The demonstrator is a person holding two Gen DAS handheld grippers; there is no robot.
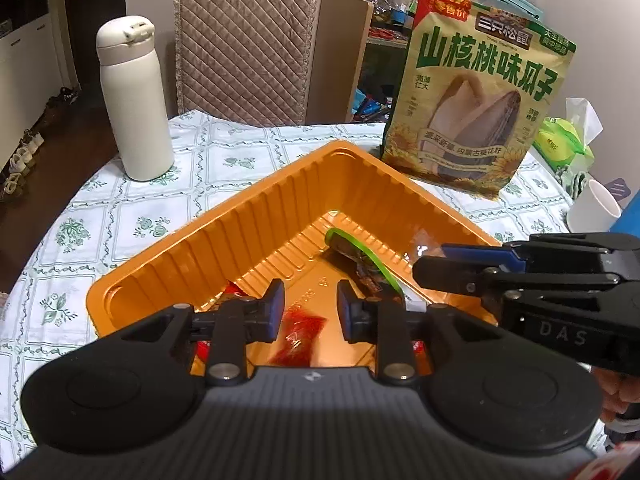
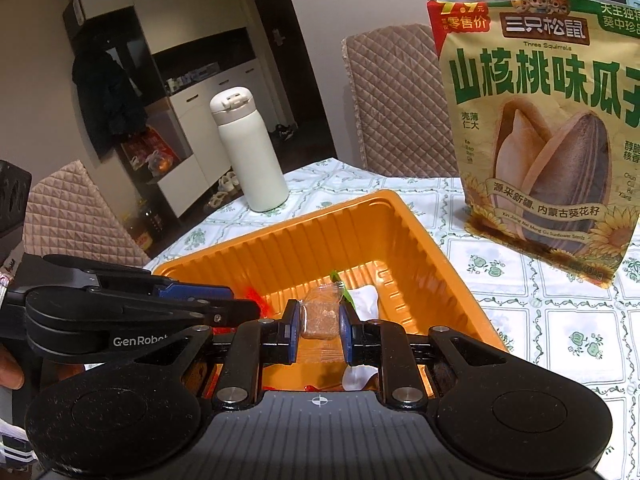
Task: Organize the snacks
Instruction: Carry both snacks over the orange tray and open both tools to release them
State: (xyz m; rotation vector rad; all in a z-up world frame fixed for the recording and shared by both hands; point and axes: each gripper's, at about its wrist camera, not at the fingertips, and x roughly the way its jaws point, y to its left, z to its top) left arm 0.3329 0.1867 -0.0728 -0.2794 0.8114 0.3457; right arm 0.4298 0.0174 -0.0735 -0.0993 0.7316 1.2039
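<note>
Right hand-held gripper [image 2: 319,330] clenched on a clear-wrapped brown snack [image 2: 319,316], poised over the orange tray [image 2: 404,216]; left hand-held gripper [image 1: 310,312] released, pads apart, a red-wrapped snack [image 1: 298,338] blurred below and between them, seemingly dropping into the same tray beside a green-edged packet [image 1: 360,254]. Risk of both hand-held grippers colliding over the tray, or nudging the tall sunflower seed bag [image 2: 552,128] standing on the tabletop [image 1: 132,208] just behind
</note>
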